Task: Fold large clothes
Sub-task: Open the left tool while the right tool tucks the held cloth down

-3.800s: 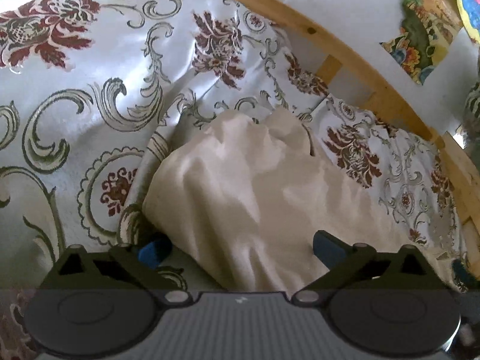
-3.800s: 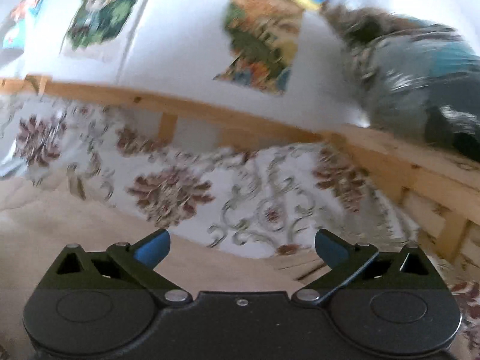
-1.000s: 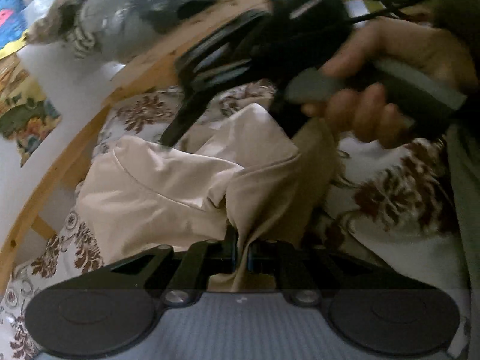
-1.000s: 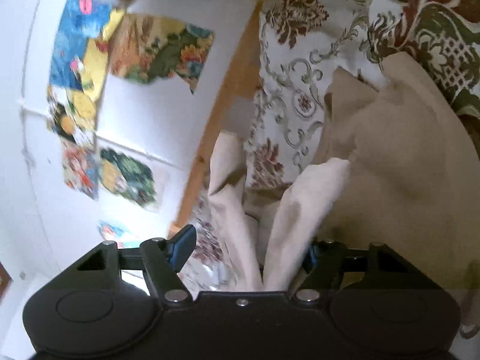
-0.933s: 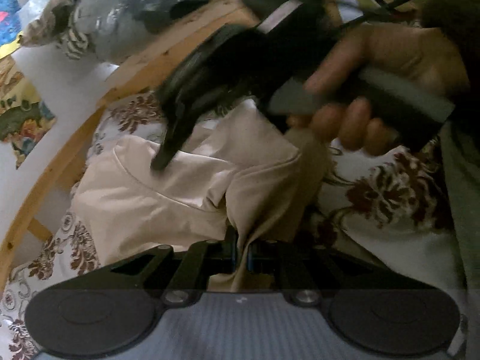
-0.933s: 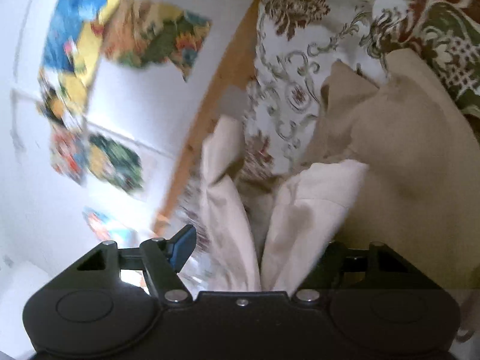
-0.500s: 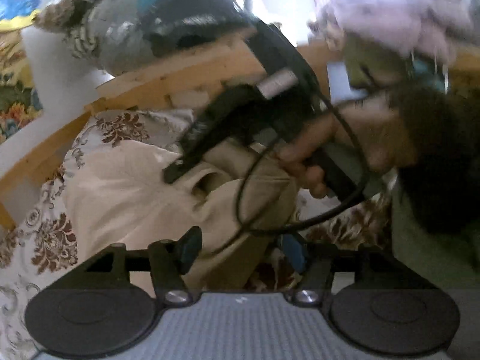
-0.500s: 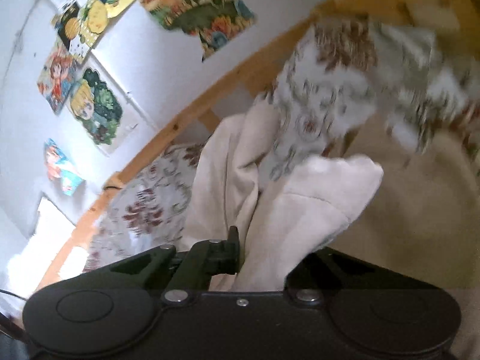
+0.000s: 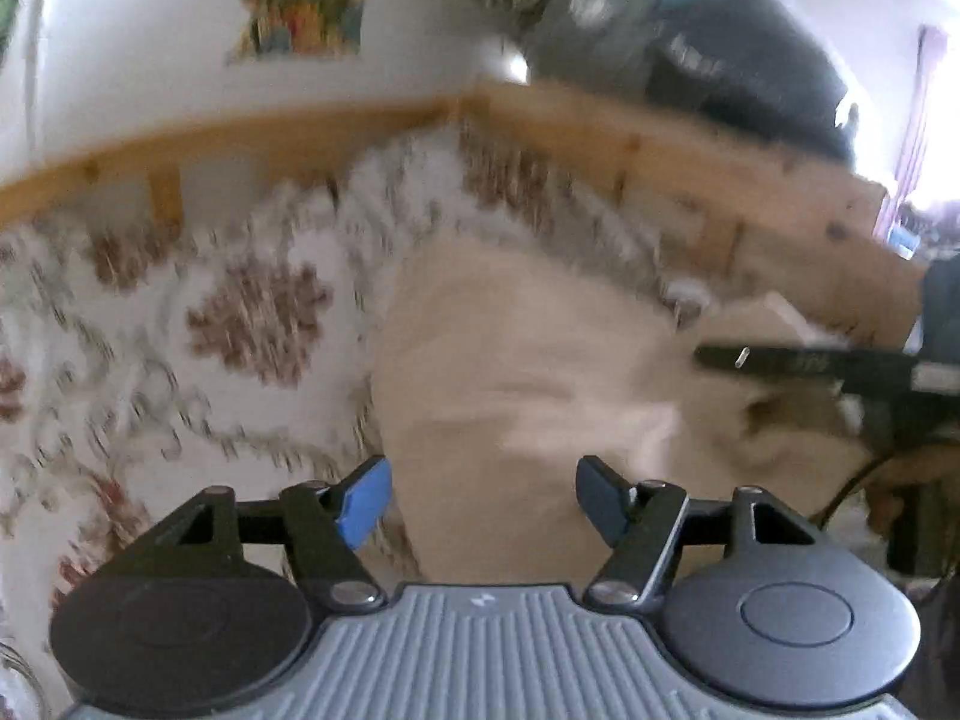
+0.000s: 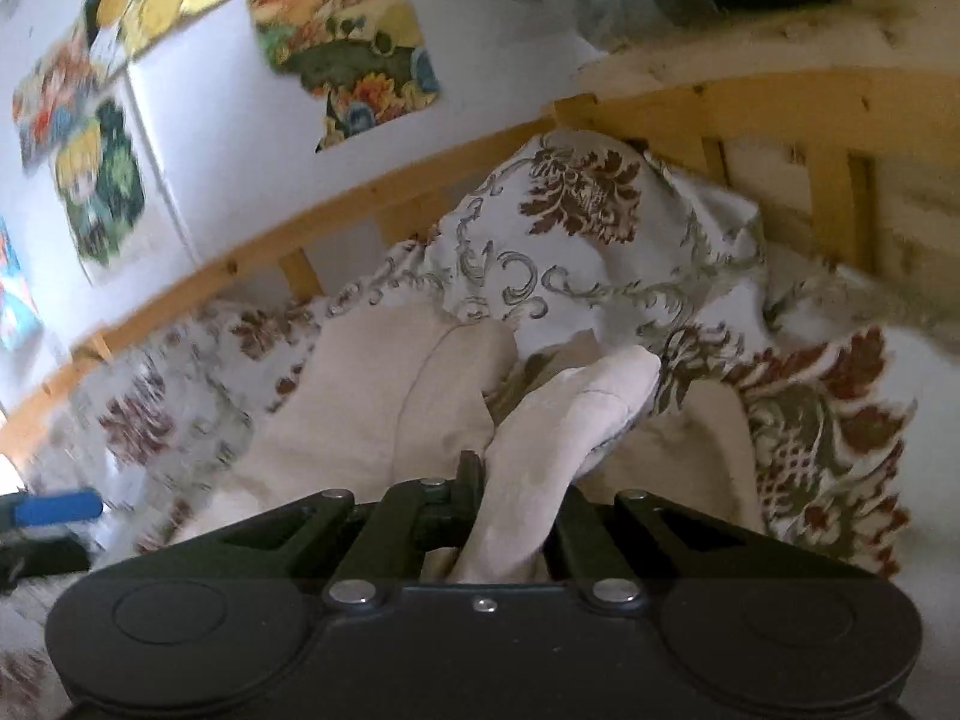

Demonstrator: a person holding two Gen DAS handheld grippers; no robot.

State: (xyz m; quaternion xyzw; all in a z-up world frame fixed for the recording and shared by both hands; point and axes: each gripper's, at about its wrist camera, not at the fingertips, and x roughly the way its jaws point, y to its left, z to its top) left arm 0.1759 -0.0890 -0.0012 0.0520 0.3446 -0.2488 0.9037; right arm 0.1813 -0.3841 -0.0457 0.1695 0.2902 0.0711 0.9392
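Note:
A large cream garment (image 9: pixel 528 360) lies bunched on the floral bedspread (image 9: pixel 198 330). My left gripper (image 9: pixel 483 501) hovers over its near edge, jaws still opening, with no cloth pinched between the pads. My right gripper (image 10: pixel 480 480) is shut on a fold of the cream garment (image 10: pixel 564 420), which sticks up from between the closed fingers. In the left wrist view the right gripper (image 9: pixel 810 363) shows as a dark bar at the right edge, with cloth hanging under it. The left gripper's blue pad (image 10: pixel 57 507) shows at the far left of the right wrist view.
A wooden bed rail (image 9: pixel 630 150) runs along the back of the bed, against a white wall with colourful pictures (image 10: pixel 354 48). A grey and teal heap (image 9: pixel 690 30) rests on the rail's corner. A raised hump of bedspread (image 10: pixel 576 240) stands behind the garment.
My left gripper let go of the garment, opened, and swung away to the left. My right gripper closed on a fold of the cream cloth and rolled level.

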